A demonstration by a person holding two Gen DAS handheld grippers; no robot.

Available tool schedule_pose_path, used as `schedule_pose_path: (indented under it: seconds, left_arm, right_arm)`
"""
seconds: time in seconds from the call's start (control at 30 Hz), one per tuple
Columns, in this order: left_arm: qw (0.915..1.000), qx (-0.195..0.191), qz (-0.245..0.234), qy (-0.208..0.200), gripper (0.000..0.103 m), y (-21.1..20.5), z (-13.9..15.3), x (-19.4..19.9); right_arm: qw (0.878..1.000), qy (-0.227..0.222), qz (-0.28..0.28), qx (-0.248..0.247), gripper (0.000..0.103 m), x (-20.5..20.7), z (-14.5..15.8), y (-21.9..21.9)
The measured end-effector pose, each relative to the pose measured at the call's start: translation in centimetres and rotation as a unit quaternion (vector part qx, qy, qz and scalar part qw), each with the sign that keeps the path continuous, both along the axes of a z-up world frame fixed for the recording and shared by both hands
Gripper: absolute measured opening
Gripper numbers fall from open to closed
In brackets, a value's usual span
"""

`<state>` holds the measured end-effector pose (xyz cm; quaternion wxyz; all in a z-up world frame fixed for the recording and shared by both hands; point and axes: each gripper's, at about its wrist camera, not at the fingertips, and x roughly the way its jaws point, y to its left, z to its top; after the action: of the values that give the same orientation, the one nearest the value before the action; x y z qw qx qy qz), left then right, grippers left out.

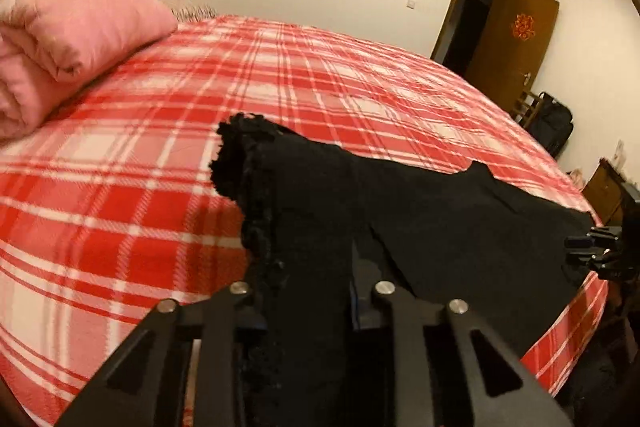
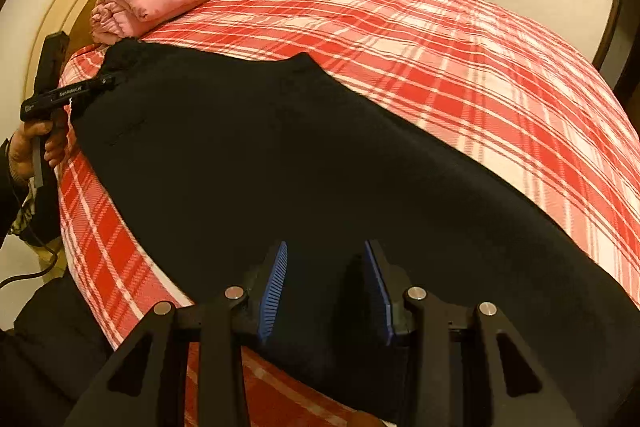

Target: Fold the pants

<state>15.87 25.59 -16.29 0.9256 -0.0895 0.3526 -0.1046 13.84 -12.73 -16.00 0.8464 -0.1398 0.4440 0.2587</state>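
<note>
While both tools work the near edge of the bed, the scene reads near to far as follows.

Right gripper (image 2: pixel 324 287): jaws part open, blue pads (image 2: pixel 274 287) spread with black cloth between them but not pinched; it has hold of nothing.

Left gripper (image 1: pixel 316 291): cloth fills the gap between its fingers and hides the pads; whether it is clamped cannot be told.

Pants (image 2: pixel 280 155): black, spread lengthwise along the near edge of the plaid bedcover (image 2: pixel 440 47), frilled end at 11 o'clock in the left wrist view.

Risk: the pants lie close to the mattress edge, so a one-sided lift would likely drag them off or skew the fold.

Pink quilt (image 1: pixel 72 39): folded, at 10 o'clock, well apart from the pants.

Door (image 1: pixel 512 47): open, at 2 o'clock.
</note>
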Motion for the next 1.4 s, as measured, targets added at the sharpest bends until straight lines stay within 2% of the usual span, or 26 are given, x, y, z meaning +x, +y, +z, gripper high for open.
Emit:
schedule_pose_path:
  seconds: [0.07, 0.1, 0.17, 0.23, 0.3, 0.37, 0.4, 0.43, 0.5, 0.57, 0.63, 0.73, 0.83, 1.0, 1.13, 1.23, 1.3, 1.4]
  left_arm:
    - [1.0000, -0.008, 0.001, -0.004, 0.025, 0.2, 0.6, -0.1]
    - [1.0000, 0.002, 0.000, -0.004, 0.025, 0.1, 0.7, -0.2]
    - [1.0000, 0.002, 0.001, 0.007, 0.025, 0.4, 0.1, 0.0]
    - [0.9998, -0.003, 0.004, 0.020, 0.026, 0.9, -1.0, 0.5]
    - [0.9997, -0.016, 0.008, 0.018, 0.026, 1.1, -1.5, 0.5]
    - [0.9998, -0.008, 0.009, 0.013, 0.031, 0.8, -1.5, 0.5]
    - [0.9998, 0.005, 0.015, 0.011, 0.040, 0.6, -1.3, 0.5]
    - [0.9995, 0.023, 0.022, 0.008, 0.051, 0.3, -1.0, 0.4]
    - [0.9963, 0.075, 0.040, -0.009, 0.056, -0.4, 0.1, -0.1]
    - [0.9943, 0.089, 0.046, -0.035, 0.061, -0.6, 1.5, -0.8]
    - [0.9902, 0.104, 0.068, -0.063, 0.075, -0.9, 3.1, -1.5]
    - [0.9879, 0.102, 0.080, -0.086, 0.083, -1.4, 4.8, -1.9]
    - [0.9892, 0.095, 0.054, -0.097, 0.084, -3.6, 5.6, -1.8]
    - [0.9911, 0.098, -0.016, -0.088, 0.084, -9.5, 4.7, -0.4]
    - [0.9899, 0.100, -0.069, -0.073, 0.086, -14.3, 3.5, 0.3]
    - [0.9881, 0.102, -0.099, -0.059, 0.090, -17.1, 2.9, 0.9]
    - [0.9881, 0.099, -0.107, -0.049, 0.091, -18.2, 2.6, 0.8]
    - [0.9890, 0.096, -0.112, -0.008, 0.092, -19.3, 1.3, 1.7]
  right_arm:
    - [1.000, -0.002, 0.010, 0.003, 0.041, -0.3, 0.1, 0.8]
    - [1.000, 0.003, 0.016, 0.011, 0.041, -0.5, 0.0, 1.3]
    - [0.999, 0.027, 0.027, 0.016, 0.043, -0.7, -0.8, 2.4]
    - [1.000, -0.003, 0.030, 0.002, 0.053, -1.5, -1.6, 3.6]
    - [0.999, -0.024, 0.033, -0.002, 0.057, -2.0, -1.8, 4.3]
    - [0.999, -0.009, 0.029, 0.015, 0.057, -1.8, -1.5, 3.8]
    - [0.999, -0.001, 0.029, 0.028, 0.058, -1.6, -1.3, 3.3]
    - [0.999, 0.008, 0.024, 0.043, 0.058, -1.4, -1.1, 2.5]
    - [0.999, 0.000, 0.004, 0.054, 0.058, -1.3, -0.3, 0.7]
    - [0.997, -0.022, -0.025, 0.070, 0.058, -1.4, 1.1, -2.3]
    - [0.994, -0.035, -0.064, 0.079, 0.058, -1.4, 2.3, -5.8]
    - [0.984, -0.045, -0.146, 0.093, 0.058, -1.1, 3.7, -12.5]
    - [0.962, -0.039, -0.248, 0.109, 0.058, -1.3, 4.1, -20.2]
    - [0.915, -0.038, -0.379, 0.133, 0.058, -3.4, 4.4, -31.9]
    - [0.865, -0.041, -0.481, 0.139, 0.058, -5.6, 4.9, -39.6]
    - [0.834, -0.025, -0.530, 0.155, 0.058, -6.9, 4.2, -44.1]
    - [0.822, -0.012, -0.540, 0.177, 0.058, -7.8, 3.5, -46.3]
    - [0.819, -0.001, -0.543, 0.183, 0.058, -8.3, 2.7, -47.7]
